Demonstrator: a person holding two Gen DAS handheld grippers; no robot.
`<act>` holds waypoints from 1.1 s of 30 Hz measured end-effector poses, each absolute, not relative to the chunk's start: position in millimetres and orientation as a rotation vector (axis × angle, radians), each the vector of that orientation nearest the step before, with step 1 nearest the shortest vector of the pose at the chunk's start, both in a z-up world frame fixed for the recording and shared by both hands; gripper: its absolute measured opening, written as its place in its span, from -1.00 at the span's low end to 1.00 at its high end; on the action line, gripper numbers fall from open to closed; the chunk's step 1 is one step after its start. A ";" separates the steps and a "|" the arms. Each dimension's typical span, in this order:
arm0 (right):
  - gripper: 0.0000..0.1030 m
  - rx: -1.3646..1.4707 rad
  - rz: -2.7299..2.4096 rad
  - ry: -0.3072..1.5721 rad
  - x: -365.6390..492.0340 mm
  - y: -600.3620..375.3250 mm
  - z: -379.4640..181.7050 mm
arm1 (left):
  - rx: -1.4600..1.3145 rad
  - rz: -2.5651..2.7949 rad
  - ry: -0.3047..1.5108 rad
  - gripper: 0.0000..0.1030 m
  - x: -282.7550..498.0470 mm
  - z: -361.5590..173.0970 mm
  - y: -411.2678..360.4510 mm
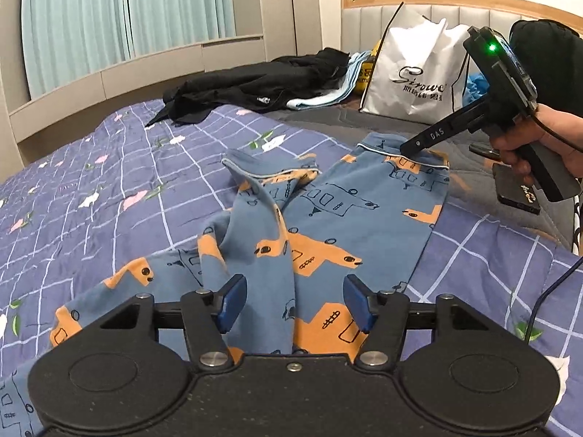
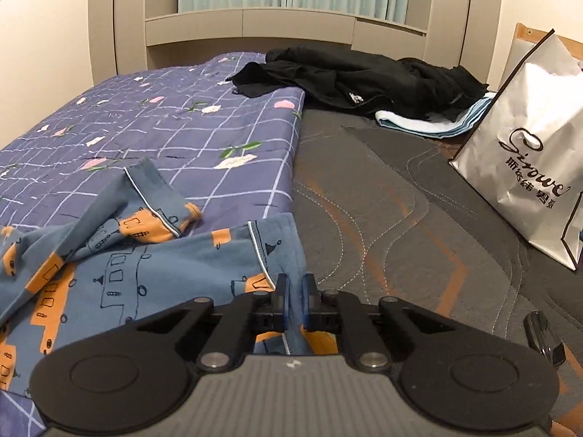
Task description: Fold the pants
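Blue pants with orange prints (image 1: 328, 225) lie on a purple checked quilt (image 1: 109, 182), legs pointing away. The right leg lies flat; the left leg (image 1: 255, 189) is crumpled and twisted. My left gripper (image 1: 295, 302) is open, its blue pads either side of a raised fold of the pants. My right gripper (image 2: 295, 291) is shut on the hem corner of the flat leg (image 2: 204, 273). The right gripper also shows in the left wrist view (image 1: 411, 147), pinching that hem.
A white shopping bag (image 1: 411, 73) stands by the headboard. A heap of black clothes (image 1: 255, 83) and a light blue cloth (image 2: 437, 123) lie at the far side. Grey mattress (image 2: 400, 200) is bare beside the quilt. A dark phone (image 1: 517, 189) lies near the right hand.
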State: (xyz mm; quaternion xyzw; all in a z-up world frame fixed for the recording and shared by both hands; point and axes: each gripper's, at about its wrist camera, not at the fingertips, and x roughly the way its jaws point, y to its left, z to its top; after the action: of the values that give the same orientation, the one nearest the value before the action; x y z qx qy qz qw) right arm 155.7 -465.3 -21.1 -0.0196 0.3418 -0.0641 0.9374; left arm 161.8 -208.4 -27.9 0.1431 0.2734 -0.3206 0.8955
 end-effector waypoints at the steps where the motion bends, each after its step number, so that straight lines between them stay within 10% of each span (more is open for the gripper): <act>1: -0.82 -0.047 -0.130 0.711 158.1 -464.6 -23.8 | 0.295 -0.665 0.574 0.18 162.8 -28.7 -208.8; 12: -0.04 -0.164 -0.060 0.673 191.5 -420.4 -7.3 | 0.320 -0.619 0.602 0.00 166.5 -33.5 -216.5; 22: -0.02 -0.100 0.190 0.681 262.0 -341.2 4.7 | 0.266 -0.596 0.638 -0.35 173.8 -33.5 -211.5; 29: -0.14 -0.092 0.167 0.754 298.4 -315.6 -10.1 | 0.246 -0.600 0.655 -0.96 175.5 -35.7 -214.2; 31: -0.75 -0.091 0.142 0.774 302.5 -316.1 -14.3 | 0.240 -0.599 0.656 -0.99 175.9 -34.8 -213.8; 33: -0.86 -0.088 0.118 0.773 302.5 -318.5 -15.9 | 0.234 -0.599 0.651 -1.00 175.3 -32.8 -212.5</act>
State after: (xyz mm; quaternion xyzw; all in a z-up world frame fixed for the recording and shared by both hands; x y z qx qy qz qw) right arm 302.5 -318.5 -15.9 -0.0427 0.3764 0.0575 0.9237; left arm 175.3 -212.5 -32.8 0.1130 0.3142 -0.2893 0.8971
